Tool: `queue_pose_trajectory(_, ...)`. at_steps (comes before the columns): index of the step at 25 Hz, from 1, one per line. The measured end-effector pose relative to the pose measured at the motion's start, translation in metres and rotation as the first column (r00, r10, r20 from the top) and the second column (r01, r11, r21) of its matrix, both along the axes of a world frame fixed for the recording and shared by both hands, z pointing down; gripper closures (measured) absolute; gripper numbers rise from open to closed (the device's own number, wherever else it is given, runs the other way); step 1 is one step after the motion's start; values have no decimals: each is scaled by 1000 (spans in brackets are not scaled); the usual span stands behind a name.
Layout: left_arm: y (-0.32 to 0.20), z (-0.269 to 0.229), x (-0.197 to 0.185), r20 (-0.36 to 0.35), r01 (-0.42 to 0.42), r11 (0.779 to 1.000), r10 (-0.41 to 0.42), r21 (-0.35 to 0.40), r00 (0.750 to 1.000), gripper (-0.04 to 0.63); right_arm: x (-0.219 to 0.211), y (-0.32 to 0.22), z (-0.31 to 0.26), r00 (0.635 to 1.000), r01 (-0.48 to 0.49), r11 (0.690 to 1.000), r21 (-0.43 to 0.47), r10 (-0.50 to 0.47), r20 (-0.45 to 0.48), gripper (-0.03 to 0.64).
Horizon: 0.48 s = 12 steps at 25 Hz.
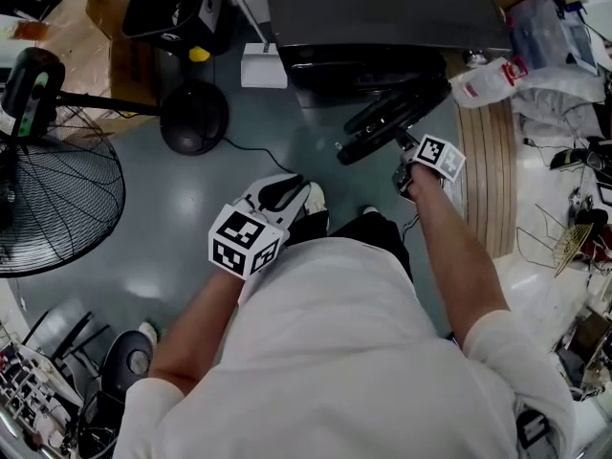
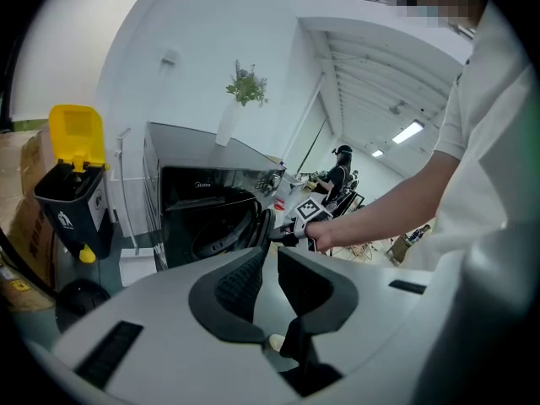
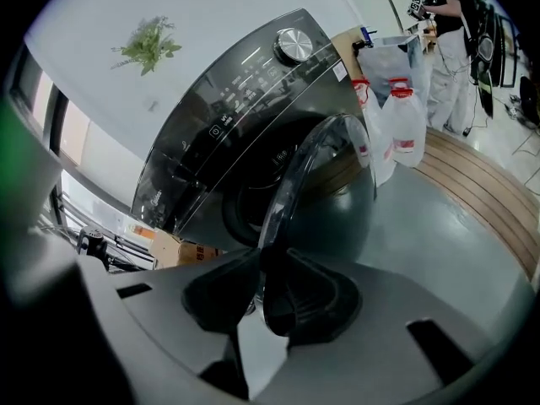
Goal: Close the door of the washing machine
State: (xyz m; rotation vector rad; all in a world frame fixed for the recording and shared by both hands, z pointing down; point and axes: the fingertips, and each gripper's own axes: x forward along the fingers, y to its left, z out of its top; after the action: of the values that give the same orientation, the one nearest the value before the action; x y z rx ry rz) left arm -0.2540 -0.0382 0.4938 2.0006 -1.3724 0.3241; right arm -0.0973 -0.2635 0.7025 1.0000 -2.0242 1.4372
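Head view, two grippers: right tongs (image 1: pixel 405 144) clamp the one door (image 1: pixel 382 122) rim, left tongs (image 1: pixel 287 191) apart, empty.

**Washing machine** (image 3: pixel 245 116): a dark grey front-loader standing on the grey floor (image 3: pixel 439 226). Its glossy control panel (image 3: pixel 253 87) runs across the top of the front, with a round silver knob (image 3: pixel 293 45) at one end. The round drum opening (image 3: pixel 249 205) is dark and uncovered.

**Door** (image 3: pixel 325 201): round, with a dark rim and a bulging bowl of tinted glass. It stands partly open, swung out at an angle from the front. In the head view it shows edge-on as a dark bar slanting away from the machine. Its near rim runs down into the gap of my right gripper (image 3: pixel 263 281), where my pads appear to press on it from both sides.
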Motion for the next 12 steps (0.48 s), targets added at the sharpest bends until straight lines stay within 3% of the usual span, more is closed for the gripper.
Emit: queue_pose_trajectory(12,4,8,-24,3,30,999,-29,-24,1000,528,-53,-23,5,998,-9,1000,-7,9,63,523)
